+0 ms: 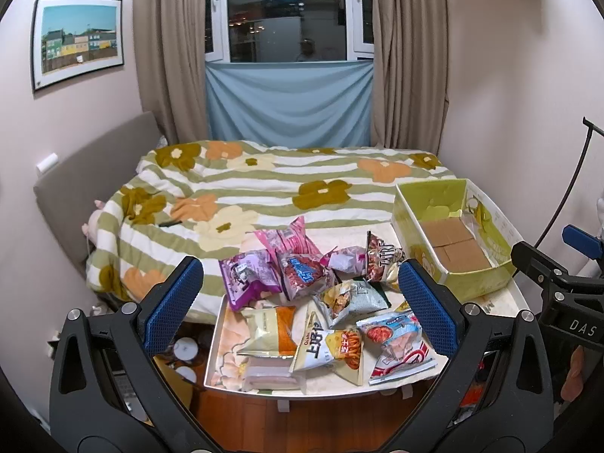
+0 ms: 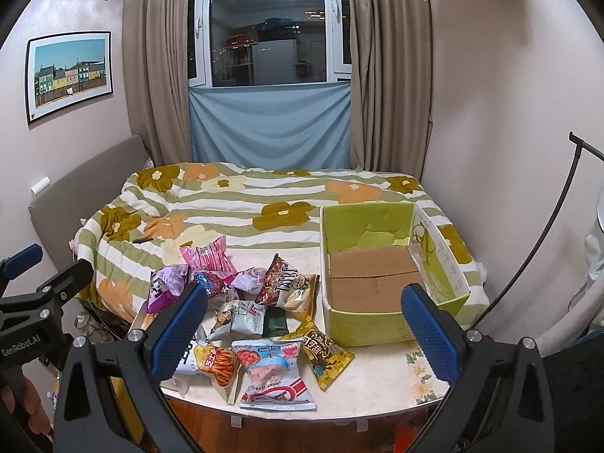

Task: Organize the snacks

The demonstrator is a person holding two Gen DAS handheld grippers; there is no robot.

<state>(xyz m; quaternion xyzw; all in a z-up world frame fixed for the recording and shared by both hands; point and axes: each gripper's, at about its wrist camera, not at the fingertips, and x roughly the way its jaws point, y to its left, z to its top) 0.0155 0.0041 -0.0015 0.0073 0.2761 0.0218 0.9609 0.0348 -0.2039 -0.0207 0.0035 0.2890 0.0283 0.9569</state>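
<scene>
Several snack bags (image 1: 321,302) lie in a loose pile on a small white table (image 1: 502,302), also in the right wrist view (image 2: 264,321). An open green cardboard box (image 1: 453,238) stands empty at the table's right side; it also shows in the right wrist view (image 2: 381,275). My left gripper (image 1: 300,302) is open and empty, held above the pile's near side. My right gripper (image 2: 302,328) is open and empty, between the pile and the box. A red-and-white shrimp snack bag (image 2: 273,373) lies nearest the front edge.
A bed with a flowered striped blanket (image 1: 283,188) lies right behind the table. Walls close in on both sides. A black stand (image 2: 547,245) leans at the right. Wooden floor (image 1: 302,422) shows below the table's front edge.
</scene>
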